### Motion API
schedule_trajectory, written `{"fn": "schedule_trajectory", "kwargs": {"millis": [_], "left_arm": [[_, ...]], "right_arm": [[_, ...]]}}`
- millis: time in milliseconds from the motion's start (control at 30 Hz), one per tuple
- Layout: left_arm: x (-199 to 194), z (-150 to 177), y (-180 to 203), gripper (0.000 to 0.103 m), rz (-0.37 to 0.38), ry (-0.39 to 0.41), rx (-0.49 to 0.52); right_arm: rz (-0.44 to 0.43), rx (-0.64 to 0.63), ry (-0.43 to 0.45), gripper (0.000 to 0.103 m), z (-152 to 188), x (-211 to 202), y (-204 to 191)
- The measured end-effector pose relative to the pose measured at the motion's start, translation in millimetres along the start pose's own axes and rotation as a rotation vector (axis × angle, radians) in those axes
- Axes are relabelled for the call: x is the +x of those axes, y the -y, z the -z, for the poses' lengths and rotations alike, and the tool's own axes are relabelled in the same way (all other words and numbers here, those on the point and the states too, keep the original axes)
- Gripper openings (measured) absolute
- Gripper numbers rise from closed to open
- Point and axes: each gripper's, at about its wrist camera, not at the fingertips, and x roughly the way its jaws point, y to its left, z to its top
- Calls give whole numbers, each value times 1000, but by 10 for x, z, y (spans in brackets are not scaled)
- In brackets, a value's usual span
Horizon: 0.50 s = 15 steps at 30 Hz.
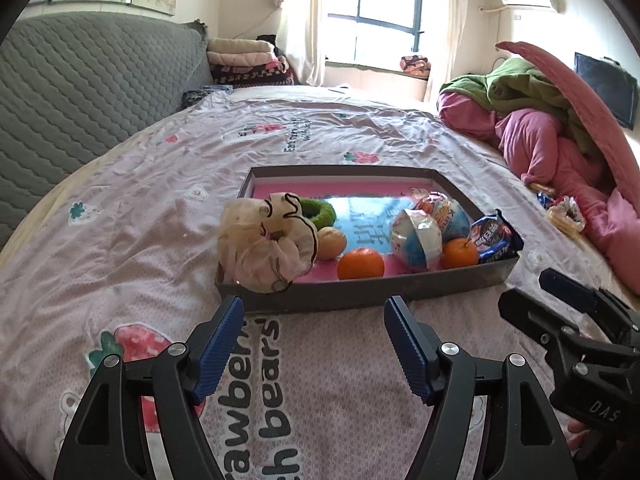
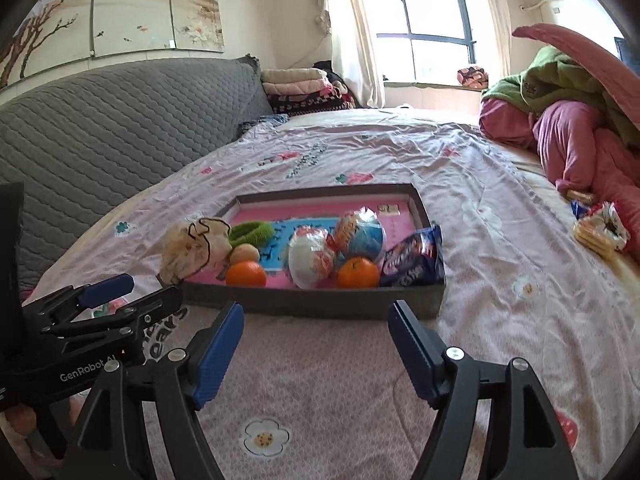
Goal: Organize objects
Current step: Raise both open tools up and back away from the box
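Left wrist view: a shallow grey tray (image 1: 360,286) with a pink floor sits mid-bed on the strawberry-print sheet (image 1: 120,208), holding two oranges (image 1: 360,263), two foil-wrapped eggs (image 1: 416,240), a blue snack packet (image 1: 496,238), and a cream scrunchie (image 1: 266,240) draped over its near-left rim. Both left tongs (image 1: 314,312) and right tongs (image 2: 316,318) stand apart, empty, short of the near rim; bare sheet surrounds the tray.

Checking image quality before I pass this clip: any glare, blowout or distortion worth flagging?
Left wrist view: window blown out white, glare patch on the tray floor, fisheye bends the bed. Right wrist view: window equally overexposed, dark vignette corners; tray contents stay sharp.
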Motion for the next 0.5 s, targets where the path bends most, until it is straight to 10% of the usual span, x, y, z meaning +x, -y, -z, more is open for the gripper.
{"fn": "schedule_trajectory", "kwargs": {"millis": [500], "left_arm": [[73, 241, -12, 74, -7, -49, -41]], "right_arm": [[34, -43, -58, 74, 225, 127, -82]]}}
